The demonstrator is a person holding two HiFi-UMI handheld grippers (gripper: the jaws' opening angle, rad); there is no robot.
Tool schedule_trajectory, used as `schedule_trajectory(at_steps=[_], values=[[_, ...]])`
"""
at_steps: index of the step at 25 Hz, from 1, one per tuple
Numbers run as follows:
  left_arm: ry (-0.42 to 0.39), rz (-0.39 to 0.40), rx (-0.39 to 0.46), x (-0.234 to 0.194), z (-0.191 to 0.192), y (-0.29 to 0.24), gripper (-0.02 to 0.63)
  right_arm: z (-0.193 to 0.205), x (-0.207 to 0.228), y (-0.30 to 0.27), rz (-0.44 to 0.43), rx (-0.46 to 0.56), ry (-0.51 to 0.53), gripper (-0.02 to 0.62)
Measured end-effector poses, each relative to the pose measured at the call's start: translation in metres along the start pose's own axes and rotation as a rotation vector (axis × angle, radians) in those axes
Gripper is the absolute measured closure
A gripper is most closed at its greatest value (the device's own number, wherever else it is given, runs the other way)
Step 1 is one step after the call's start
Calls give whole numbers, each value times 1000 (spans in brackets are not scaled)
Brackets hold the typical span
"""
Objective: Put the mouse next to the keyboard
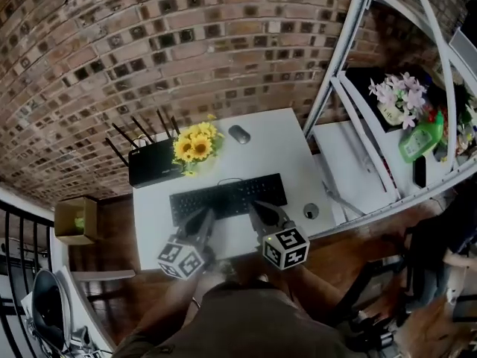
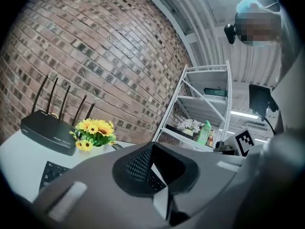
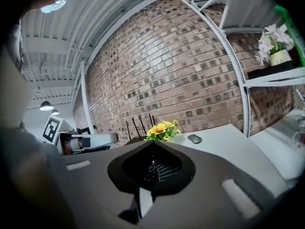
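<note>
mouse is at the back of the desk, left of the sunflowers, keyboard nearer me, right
Wrong side: the head view shows the mouse right of the sunflowers. It is at the back of the desk, with the keyboard nearer you.

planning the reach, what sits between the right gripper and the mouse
In the head view, the keyboard lies between the right gripper and the mouse. Beyond the keyboard, the white desk is bare up to the mouse.
</note>
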State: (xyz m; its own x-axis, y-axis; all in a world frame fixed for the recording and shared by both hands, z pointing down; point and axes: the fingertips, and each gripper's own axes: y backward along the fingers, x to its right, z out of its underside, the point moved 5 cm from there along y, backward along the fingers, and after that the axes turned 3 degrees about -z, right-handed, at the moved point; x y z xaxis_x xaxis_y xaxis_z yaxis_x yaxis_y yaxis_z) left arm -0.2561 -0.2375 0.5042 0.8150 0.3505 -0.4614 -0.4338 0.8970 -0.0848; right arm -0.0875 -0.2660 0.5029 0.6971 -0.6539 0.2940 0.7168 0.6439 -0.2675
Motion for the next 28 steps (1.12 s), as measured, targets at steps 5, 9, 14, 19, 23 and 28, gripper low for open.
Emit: schedule_trajectory(at_steps=[5,9,14,19,23,28], values=[[3,39,-14,-30,-16,-22,604,-12,1,-33,43,8,3,583],[28,39,-31,-43,-17,-36,604,-12,12,-46,67,-17,1,582],[33,29,-33,-56,-24,-67,604,-27,48,-71,85,-30,16,582],[36,-14,-59,-66,-22,-92,604,-32,91,-107,80,-95,59,582],[27,-47,-67,-74,-26,-119,604,-36,128,-144,64,-155,101,581],[37,-104,-124,-81,-18,-133,604,-23,162,-189,26,-239,132,581]])
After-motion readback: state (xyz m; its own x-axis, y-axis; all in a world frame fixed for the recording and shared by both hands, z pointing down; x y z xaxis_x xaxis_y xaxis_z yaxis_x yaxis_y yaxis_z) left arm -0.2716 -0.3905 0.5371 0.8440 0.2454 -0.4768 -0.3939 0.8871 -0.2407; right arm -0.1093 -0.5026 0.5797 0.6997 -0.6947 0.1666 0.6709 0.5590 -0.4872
